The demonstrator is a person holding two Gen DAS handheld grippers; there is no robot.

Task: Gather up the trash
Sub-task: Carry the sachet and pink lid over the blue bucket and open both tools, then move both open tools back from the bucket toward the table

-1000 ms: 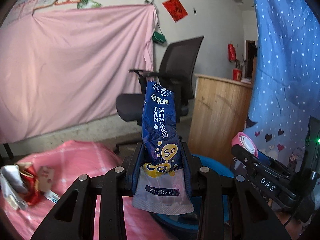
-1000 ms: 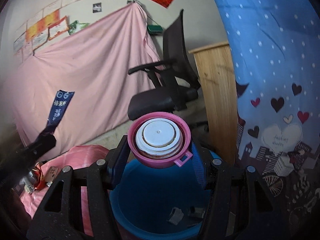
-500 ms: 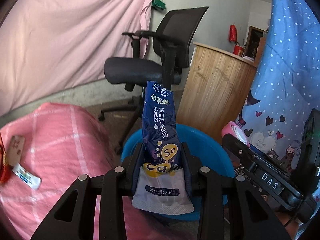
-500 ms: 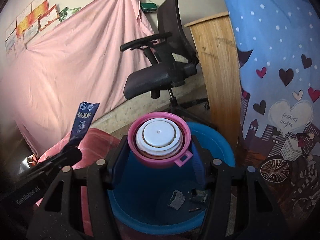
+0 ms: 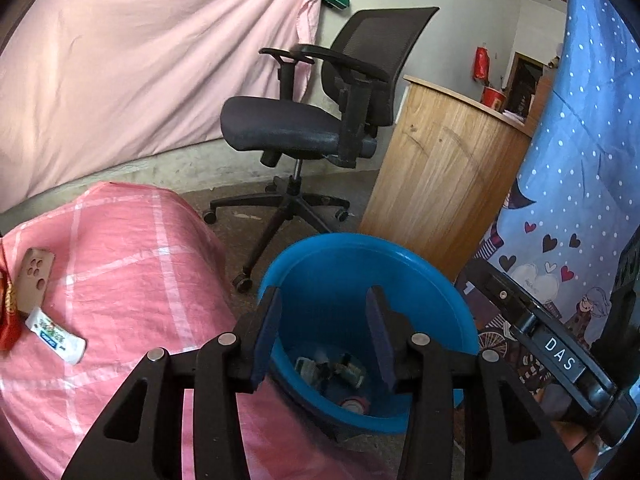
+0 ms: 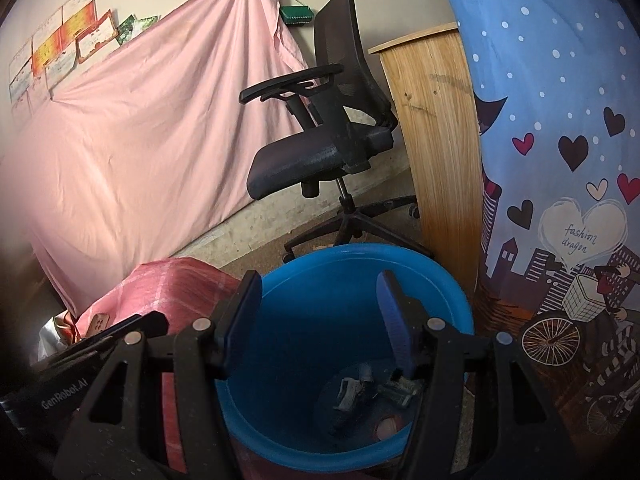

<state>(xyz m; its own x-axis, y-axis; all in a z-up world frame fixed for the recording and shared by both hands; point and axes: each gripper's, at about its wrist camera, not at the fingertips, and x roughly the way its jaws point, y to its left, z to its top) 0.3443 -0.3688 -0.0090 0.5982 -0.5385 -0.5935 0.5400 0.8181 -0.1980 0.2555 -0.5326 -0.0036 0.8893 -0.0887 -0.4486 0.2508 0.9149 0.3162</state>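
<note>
A blue plastic bin [image 5: 400,264] stands on the floor beside the pink-covered table [image 5: 120,280]. It also shows in the right wrist view [image 6: 440,276]. Several pieces of trash [image 5: 332,368] lie at its bottom, also seen in the right wrist view [image 6: 360,392]. My left gripper [image 5: 324,324] is open and empty above the bin. My right gripper [image 6: 320,312] is open and empty above the bin. On the table lie a white sachet [image 5: 56,334], a tan card [image 5: 36,276] and a red wrapper [image 5: 8,312].
A black office chair [image 5: 312,120] stands behind the bin. A wooden cabinet [image 5: 440,172] is to its right, beside a blue patterned curtain [image 5: 580,160]. A pink sheet [image 5: 140,60] hangs on the back wall.
Both grippers opened over the bin. The blue milk-powder sachet left my left gripper and the pink-lidded cup left my right gripper. Both views tilted down toward the bin.
</note>
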